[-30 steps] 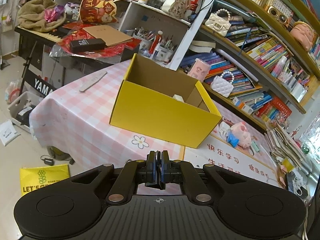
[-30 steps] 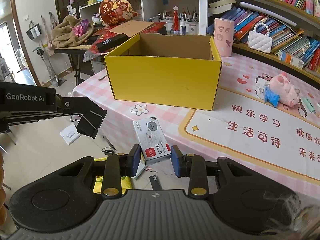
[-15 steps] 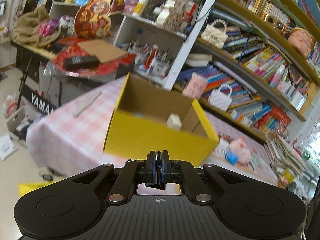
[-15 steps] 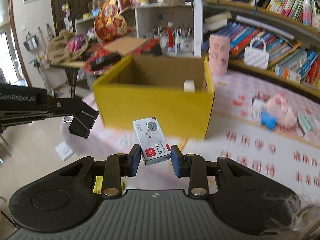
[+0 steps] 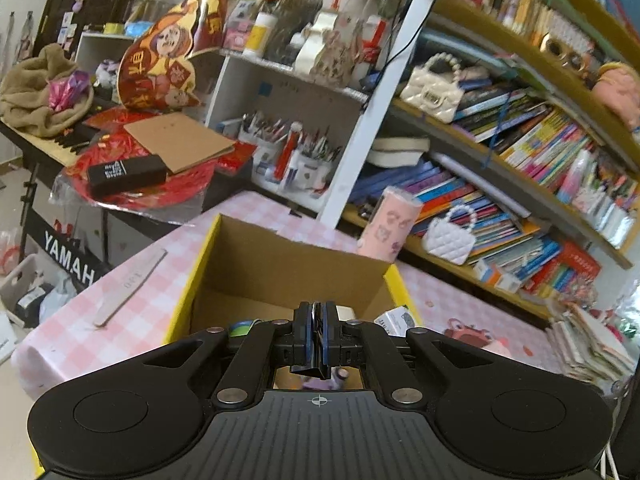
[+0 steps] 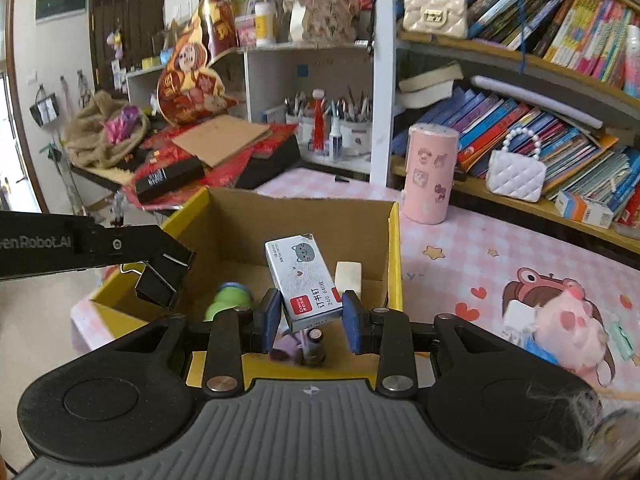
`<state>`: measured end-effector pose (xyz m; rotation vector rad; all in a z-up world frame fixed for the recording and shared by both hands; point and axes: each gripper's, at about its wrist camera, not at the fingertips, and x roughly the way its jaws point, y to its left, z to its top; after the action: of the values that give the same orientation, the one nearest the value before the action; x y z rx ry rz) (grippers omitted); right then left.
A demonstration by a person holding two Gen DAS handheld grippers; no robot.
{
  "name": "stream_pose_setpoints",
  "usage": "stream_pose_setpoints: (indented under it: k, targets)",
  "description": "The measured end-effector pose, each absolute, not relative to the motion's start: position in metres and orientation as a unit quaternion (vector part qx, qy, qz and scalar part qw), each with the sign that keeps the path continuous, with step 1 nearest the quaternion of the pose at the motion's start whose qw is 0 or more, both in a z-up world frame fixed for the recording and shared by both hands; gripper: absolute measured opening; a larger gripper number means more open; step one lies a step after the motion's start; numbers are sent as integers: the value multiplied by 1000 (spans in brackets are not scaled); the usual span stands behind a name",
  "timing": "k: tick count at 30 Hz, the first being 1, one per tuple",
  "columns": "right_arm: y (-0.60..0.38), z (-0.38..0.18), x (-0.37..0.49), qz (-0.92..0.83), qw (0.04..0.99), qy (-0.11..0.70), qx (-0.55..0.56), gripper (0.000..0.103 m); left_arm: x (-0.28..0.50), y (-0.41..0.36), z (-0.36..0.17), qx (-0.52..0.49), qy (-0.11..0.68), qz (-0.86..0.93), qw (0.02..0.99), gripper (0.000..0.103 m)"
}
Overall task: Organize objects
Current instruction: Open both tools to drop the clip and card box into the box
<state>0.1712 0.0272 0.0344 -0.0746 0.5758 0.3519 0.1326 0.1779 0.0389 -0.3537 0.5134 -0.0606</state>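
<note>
Right claw (image 6: 311, 318) clamped on staple box (image 6: 305, 280) over open yellow box (image 6: 394, 240), left claw (image 5: 318, 334) shut empty; lower into free floor space clear of white block (image 6: 348, 276), green roll (image 6: 228, 300), then release.

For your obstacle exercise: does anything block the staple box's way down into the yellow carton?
Nothing visible does. The right gripper holds the staple box above the open carton; the green tape roll and white block lie to either side below.

My left wrist camera sits close above the yellow box (image 5: 192, 280), facing the bookshelves (image 5: 520, 152). My right one looks in from just beside it, sharing that box (image 6: 394, 248) and shelves (image 6: 540, 92).
</note>
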Motion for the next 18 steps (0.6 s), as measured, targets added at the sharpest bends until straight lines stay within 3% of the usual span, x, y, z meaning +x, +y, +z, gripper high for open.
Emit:
stream_pose_setpoints:
  k: [18]
  targets:
    - [50,-5,244,225,908,342,-92,29,202,172,-17,-142,336,31,930,3]
